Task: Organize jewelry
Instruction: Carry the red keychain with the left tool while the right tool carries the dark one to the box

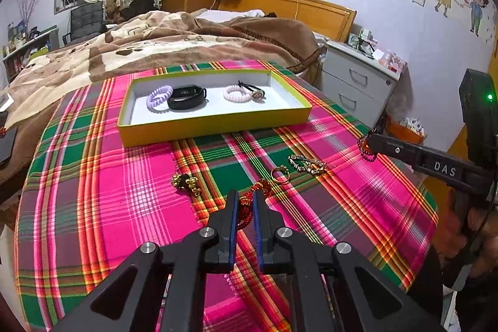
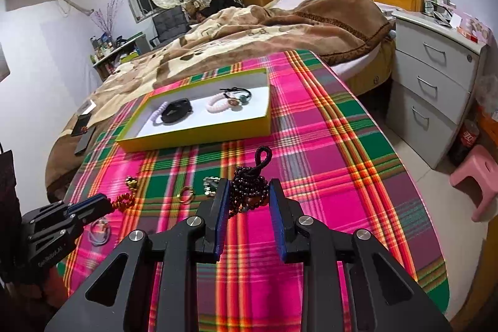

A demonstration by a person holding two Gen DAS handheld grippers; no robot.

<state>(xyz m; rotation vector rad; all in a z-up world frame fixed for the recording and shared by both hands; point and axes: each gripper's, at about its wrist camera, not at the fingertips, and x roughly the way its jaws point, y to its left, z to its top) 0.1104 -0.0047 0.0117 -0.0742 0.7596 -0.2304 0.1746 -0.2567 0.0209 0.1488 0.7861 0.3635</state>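
My left gripper (image 1: 245, 198) is shut on a red bead bracelet (image 1: 249, 203) just above the plaid cloth; it also shows in the right wrist view (image 2: 107, 203). My right gripper (image 2: 249, 189) is shut on a dark bead bracelet (image 2: 250, 187) with a black cord loop, held above the table; it shows at the right of the left wrist view (image 1: 367, 145). A yellow tray (image 1: 214, 126) with a white floor holds a purple coil band (image 1: 159, 98), a black band (image 1: 186, 97) and a pink coil bracelet (image 1: 237, 94).
On the cloth lie a gold ring (image 1: 280, 175), a gold bead chain (image 1: 308, 164) and a gold cluster piece (image 1: 185, 181). A pale purple ring (image 2: 99, 234) lies near the left gripper. A bed stands behind the table, grey drawers (image 2: 435, 89) and a pink stool (image 2: 479, 176) to the right.
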